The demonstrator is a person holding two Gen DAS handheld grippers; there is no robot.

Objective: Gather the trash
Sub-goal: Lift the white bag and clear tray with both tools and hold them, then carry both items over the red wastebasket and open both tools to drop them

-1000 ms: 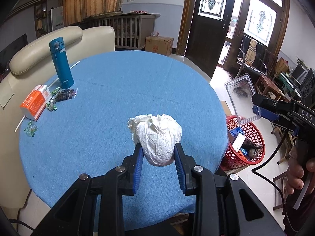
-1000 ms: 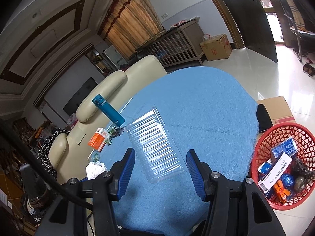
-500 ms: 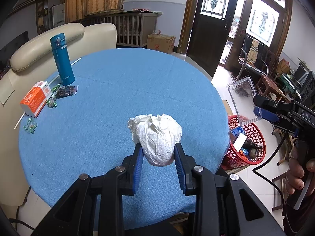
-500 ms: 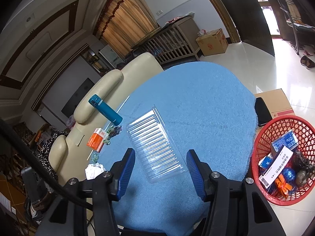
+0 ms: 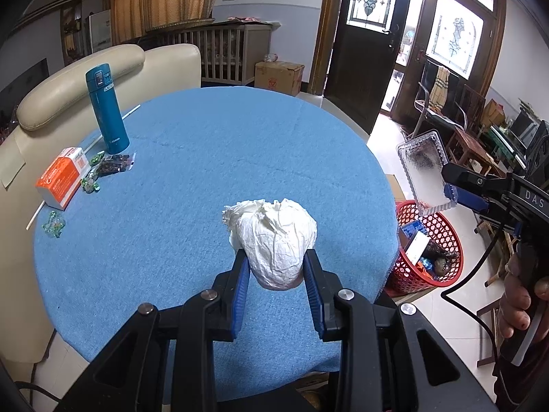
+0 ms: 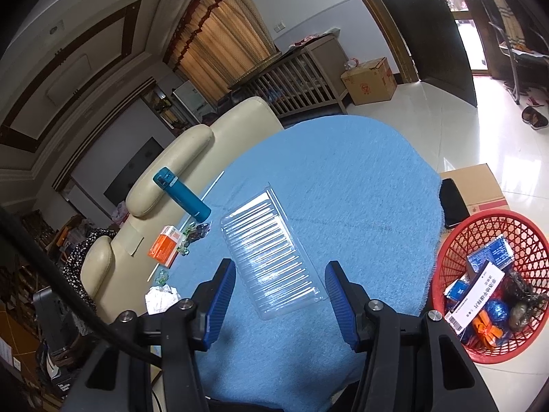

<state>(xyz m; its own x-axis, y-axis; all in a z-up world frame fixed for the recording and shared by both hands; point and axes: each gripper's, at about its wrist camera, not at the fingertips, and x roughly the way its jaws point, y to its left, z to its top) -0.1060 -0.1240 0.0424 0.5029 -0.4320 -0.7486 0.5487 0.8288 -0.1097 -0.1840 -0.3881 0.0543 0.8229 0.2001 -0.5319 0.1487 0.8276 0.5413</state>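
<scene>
My left gripper (image 5: pixel 276 267) is shut on a crumpled white paper ball (image 5: pixel 272 238), held above the near part of the round blue table (image 5: pixel 212 158). My right gripper (image 6: pixel 279 279) holds a clear ribbed plastic tray (image 6: pixel 271 257) between its blue fingers (image 6: pixel 221 286), above the table's right edge; the tray also shows in the left wrist view (image 5: pixel 425 175). A red mesh basket (image 6: pixel 494 281) with trash in it stands on the floor to the right of the table, and shows in the left wrist view (image 5: pixel 429 243).
At the table's far left stand a teal flask (image 5: pixel 107 110), an orange box (image 5: pixel 61 180), candy wrappers (image 5: pixel 109 168) and a thin white stick (image 5: pixel 109 127). A cream sofa (image 5: pixel 68 79) lies behind. A cardboard box (image 6: pixel 480 195) sits by the basket.
Both grippers have shifted slightly with their loads; the table and flask sit a little further in view. The grips have not changed.
</scene>
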